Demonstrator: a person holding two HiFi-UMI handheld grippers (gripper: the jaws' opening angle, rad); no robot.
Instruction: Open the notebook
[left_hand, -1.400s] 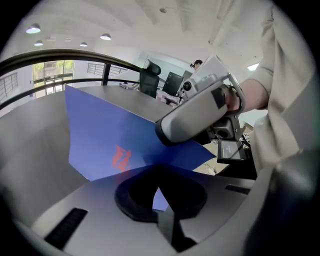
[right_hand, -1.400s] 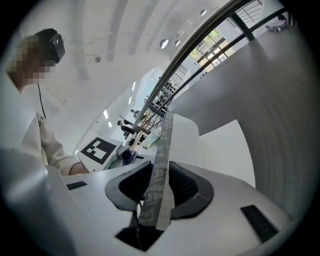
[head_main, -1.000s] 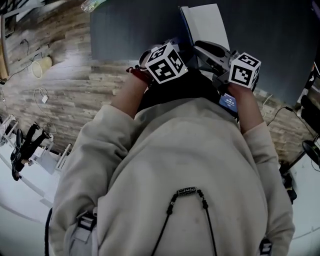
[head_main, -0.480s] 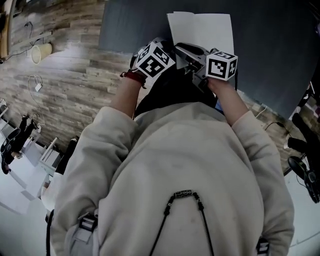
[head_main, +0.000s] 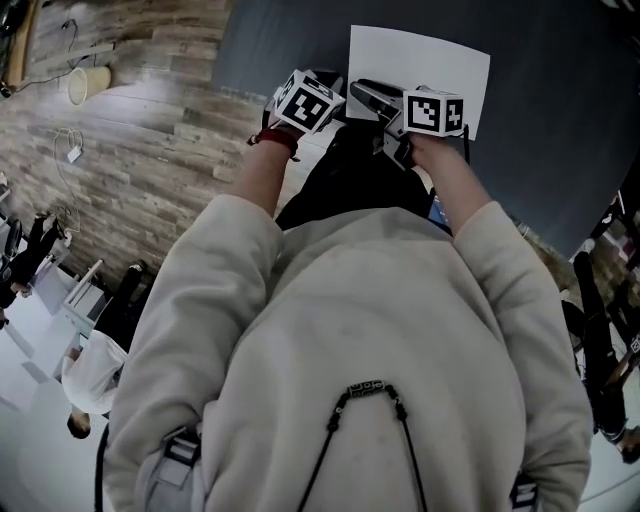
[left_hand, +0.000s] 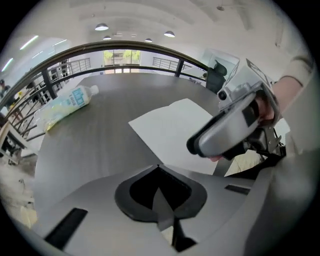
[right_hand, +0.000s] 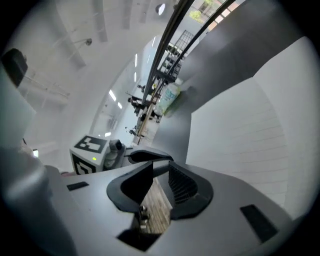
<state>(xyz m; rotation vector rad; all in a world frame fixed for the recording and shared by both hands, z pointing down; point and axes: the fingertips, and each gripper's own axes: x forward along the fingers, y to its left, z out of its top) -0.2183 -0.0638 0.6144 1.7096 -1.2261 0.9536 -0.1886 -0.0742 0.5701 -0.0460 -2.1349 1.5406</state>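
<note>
The notebook (head_main: 420, 70) lies flat on the dark grey table (head_main: 560, 120) and shows one white lined page (right_hand: 245, 135), also in the left gripper view (left_hand: 172, 130). Both grippers hang at the table's near edge, just short of the page. My left gripper (left_hand: 159, 170) has its jaws together at the tips with nothing between them; its marker cube (head_main: 305, 100) is left of the page's near corner. My right gripper (right_hand: 161, 170) is open, and only wooden floor shows through its gap. Its grey body (head_main: 375, 95) reaches over the page's near edge.
A plastic bottle (left_hand: 67, 105) lies on the table's far left side, well away from the page. The table's near edge (head_main: 240, 90) borders wooden floor with a cup (head_main: 85, 85) and cables. The person's body fills the lower head view.
The leaf that stood up with a blue edge a second ago now lies flat as a white page. Both grippers have drawn closer together at the page's near edge.
</note>
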